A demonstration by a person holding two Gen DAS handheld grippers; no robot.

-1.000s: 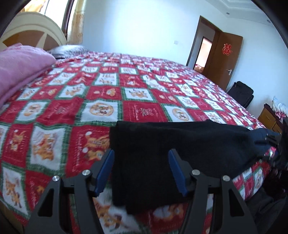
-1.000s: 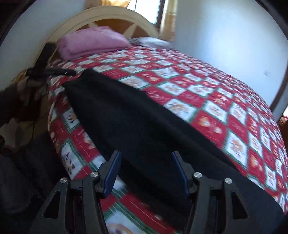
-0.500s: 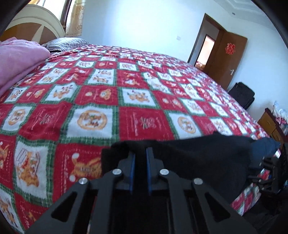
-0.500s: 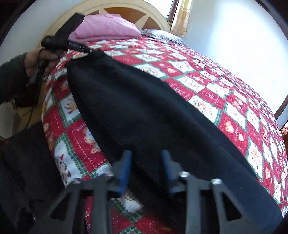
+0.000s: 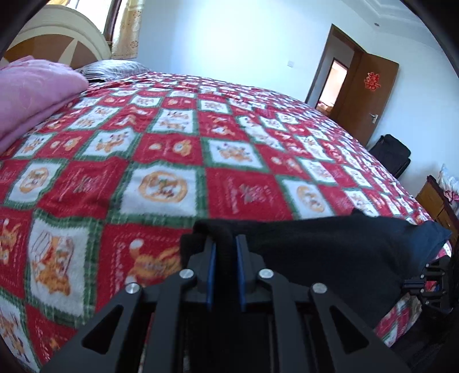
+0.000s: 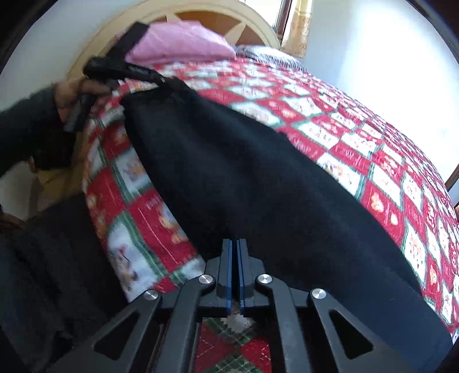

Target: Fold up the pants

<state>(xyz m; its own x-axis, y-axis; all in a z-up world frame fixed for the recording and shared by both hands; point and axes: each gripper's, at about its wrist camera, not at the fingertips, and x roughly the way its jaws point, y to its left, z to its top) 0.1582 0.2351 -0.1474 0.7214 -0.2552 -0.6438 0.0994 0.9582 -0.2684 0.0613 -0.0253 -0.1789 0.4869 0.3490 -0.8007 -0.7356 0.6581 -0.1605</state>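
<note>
Black pants (image 6: 243, 183) lie lengthwise along the near edge of a bed with a red, white and green checked blanket (image 5: 160, 160). My left gripper (image 5: 224, 246) is shut on one end of the pants (image 5: 330, 246), with a fold of black cloth between its blue pads. My right gripper (image 6: 236, 249) is shut on the near edge of the pants at the other end. In the right wrist view the left gripper (image 6: 126, 69) shows far off, held in a hand, gripping the far corner of the pants.
A folded pink blanket (image 5: 31, 91) and a striped pillow (image 5: 114, 67) lie by the cream headboard (image 6: 200, 11). An open wooden door (image 5: 370, 94), a black bag (image 5: 393, 155) and a wooden cabinet (image 5: 439, 203) stand past the bed's far side.
Both grippers have closed from wide open onto the pants' ends. The left end of the pants is bunched and lifted a little in the left gripper.
</note>
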